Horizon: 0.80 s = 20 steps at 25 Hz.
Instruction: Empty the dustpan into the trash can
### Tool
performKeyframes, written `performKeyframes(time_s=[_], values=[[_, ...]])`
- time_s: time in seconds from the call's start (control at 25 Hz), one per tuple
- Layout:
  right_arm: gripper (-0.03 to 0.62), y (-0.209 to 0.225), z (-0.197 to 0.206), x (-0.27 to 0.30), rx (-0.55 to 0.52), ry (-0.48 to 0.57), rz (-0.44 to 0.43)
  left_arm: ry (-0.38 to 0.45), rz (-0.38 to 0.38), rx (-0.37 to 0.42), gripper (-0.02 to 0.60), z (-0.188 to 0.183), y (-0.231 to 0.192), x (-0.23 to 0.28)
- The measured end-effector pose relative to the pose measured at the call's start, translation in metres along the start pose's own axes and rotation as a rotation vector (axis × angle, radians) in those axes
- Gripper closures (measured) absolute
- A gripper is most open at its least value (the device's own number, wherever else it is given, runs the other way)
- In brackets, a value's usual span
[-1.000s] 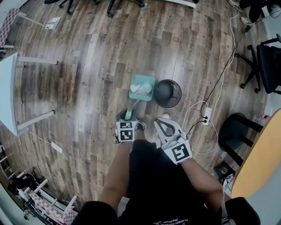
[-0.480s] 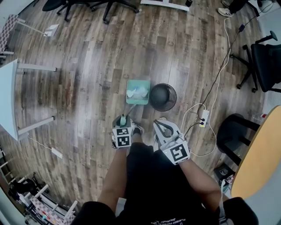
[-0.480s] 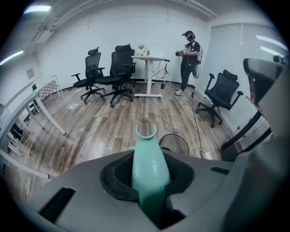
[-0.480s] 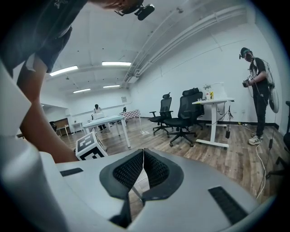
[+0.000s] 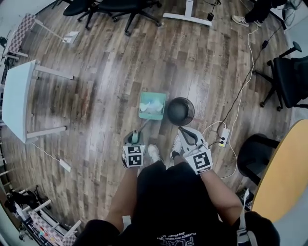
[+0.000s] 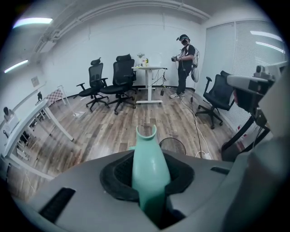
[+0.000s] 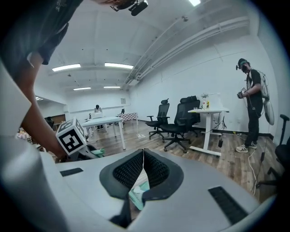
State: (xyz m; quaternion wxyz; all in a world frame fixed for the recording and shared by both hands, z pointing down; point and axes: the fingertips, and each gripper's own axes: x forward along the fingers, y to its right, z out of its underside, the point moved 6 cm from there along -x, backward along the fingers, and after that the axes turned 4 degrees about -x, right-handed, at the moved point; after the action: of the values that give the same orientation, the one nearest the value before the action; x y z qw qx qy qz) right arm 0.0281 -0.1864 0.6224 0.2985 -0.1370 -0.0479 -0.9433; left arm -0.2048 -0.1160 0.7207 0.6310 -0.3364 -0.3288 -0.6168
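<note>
The teal dustpan holds white scraps, and its pan sits just left of the black mesh trash can. My left gripper is shut on the dustpan's long handle; its jaws have just been closing round that handle. In the left gripper view the handle runs up between the pads of the left gripper, with the trash can beyond. My right gripper hovers near the can's near side. Its pads meet with nothing held, as the right gripper shows in its own view.
A power strip and white cables lie on the wood floor right of the can. A white desk stands at left, office chairs at the back, an orange table at right. My shoes are below the dustpan.
The left gripper has risen with the handle in it. The right gripper has moved forward, closer to the trash can. The head view has shifted.
</note>
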Motion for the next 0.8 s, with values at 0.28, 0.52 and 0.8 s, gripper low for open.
performKeyframes(time_s=[0.28,0.52,0.8], values=[[0.569,-0.003,-0.01,-0.05,-0.006,-0.028,0.144,0.074,0.02,0.056,0.482,0.011,0.0,-0.063],[0.569,-0.034,-0.029,-0.093,-0.014,0.009,0.256,0.132,0.039,0.163,0.482,0.034,0.0,-0.113],[0.569,-0.073,-0.045,-0.138,-0.028,0.063,0.344,0.219,0.04,0.265,0.482,0.049,0.001,-0.156]])
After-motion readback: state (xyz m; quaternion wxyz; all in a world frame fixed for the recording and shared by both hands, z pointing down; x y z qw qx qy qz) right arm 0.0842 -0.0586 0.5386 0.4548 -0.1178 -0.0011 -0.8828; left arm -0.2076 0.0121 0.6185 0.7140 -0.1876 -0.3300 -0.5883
